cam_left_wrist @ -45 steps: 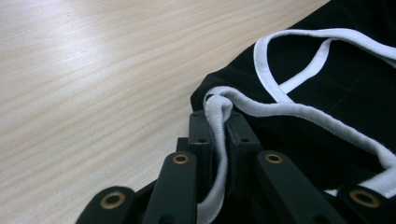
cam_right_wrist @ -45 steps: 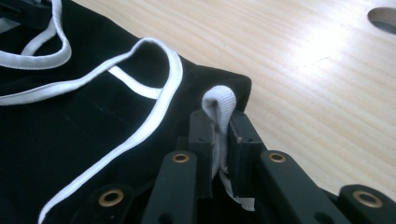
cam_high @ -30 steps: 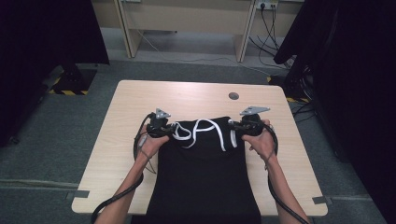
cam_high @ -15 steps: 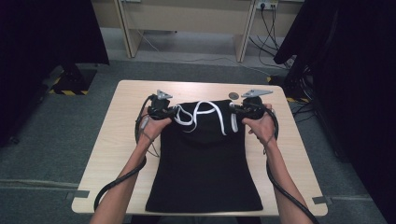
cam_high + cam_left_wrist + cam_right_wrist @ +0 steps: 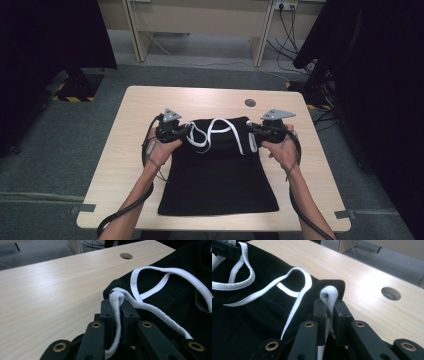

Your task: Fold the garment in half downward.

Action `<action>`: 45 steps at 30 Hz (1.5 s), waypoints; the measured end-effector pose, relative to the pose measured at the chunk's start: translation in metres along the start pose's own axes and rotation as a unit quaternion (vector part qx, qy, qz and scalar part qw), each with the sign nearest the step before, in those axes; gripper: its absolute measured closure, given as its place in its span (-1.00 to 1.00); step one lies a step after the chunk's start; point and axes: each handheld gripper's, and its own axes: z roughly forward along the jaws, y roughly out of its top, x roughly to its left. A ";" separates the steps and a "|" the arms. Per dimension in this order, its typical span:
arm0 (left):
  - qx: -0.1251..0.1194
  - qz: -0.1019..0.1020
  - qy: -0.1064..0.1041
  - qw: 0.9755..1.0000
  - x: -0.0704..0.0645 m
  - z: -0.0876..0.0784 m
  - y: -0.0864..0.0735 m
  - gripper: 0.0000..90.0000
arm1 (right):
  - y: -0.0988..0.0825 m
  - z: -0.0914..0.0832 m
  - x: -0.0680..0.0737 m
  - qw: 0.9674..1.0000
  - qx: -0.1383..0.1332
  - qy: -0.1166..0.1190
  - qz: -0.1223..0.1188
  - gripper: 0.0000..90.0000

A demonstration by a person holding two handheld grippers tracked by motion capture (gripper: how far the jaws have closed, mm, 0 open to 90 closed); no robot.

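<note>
A black sleeveless garment [image 5: 217,182] with white-edged straps [image 5: 216,131] lies flat on the light wooden table [image 5: 127,135], its hem toward the near edge. My left gripper [image 5: 186,133] is at the garment's top left corner, and in the left gripper view it [image 5: 117,308] is shut on a fold of white trim [image 5: 117,296]. At the top right corner my right gripper [image 5: 253,132] does the same; in the right gripper view it [image 5: 328,307] pinches a white fold [image 5: 329,295]. The top edge between them is bunched, with the straps looped on the black cloth [image 5: 249,315].
A round cable hole [image 5: 250,103] is set in the table just beyond the garment, also near the right gripper [image 5: 390,293]. Bare wood runs along both sides and the far edge. Desk legs and cables [image 5: 295,30] stand on the grey floor behind.
Both hands dragged the garment away from the person, bringing its hem up onto the table, then came back a little. The top edge now sits bunched between the grippers.
</note>
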 end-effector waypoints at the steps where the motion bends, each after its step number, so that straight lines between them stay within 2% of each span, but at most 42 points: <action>1: -0.001 0.000 -0.002 1.000 -0.002 -0.001 -0.003 0.81 | -0.003 0.000 0.001 1.000 -0.001 0.002 -0.001 0.83; 7: -0.009 0.008 -0.010 1.000 -0.012 -0.011 -0.017 0.81 | -0.018 -0.006 0.008 1.000 -0.007 0.009 -0.002 0.83; 12: -0.015 0.026 -0.017 0.999 -0.026 -0.022 -0.032 0.80 | -0.030 -0.012 0.020 1.000 -0.010 0.008 -0.016 0.83; 15: -0.014 0.034 -0.024 0.999 -0.031 -0.030 -0.043 0.80 | -0.037 -0.015 0.029 0.999 -0.004 0.009 -0.031 0.83; 18: -0.010 0.031 -0.033 0.999 -0.035 -0.036 -0.052 0.79 | -0.044 -0.021 0.039 0.999 -0.001 0.013 -0.039 0.82; 24: -0.006 0.029 -0.045 0.999 -0.042 -0.048 -0.065 0.78 | -0.052 -0.025 0.046 0.999 0.003 0.021 -0.040 0.82; 31: 0.008 0.040 -0.051 0.998 -0.049 -0.058 -0.082 0.76 | -0.066 -0.032 0.051 0.999 0.005 0.027 -0.037 0.82; 38: 0.044 0.042 -0.047 0.997 -0.049 -0.059 -0.107 0.71 | -0.086 -0.037 0.055 0.999 0.015 0.032 -0.026 0.82; 43: 0.070 0.043 -0.051 0.995 -0.046 -0.059 -0.120 0.66 | -0.099 -0.039 0.056 0.999 0.031 0.034 -0.024 0.82; 45: 0.073 0.047 -0.049 0.995 -0.046 -0.060 -0.122 0.65 | -0.103 -0.040 0.058 0.998 0.040 0.035 -0.027 0.82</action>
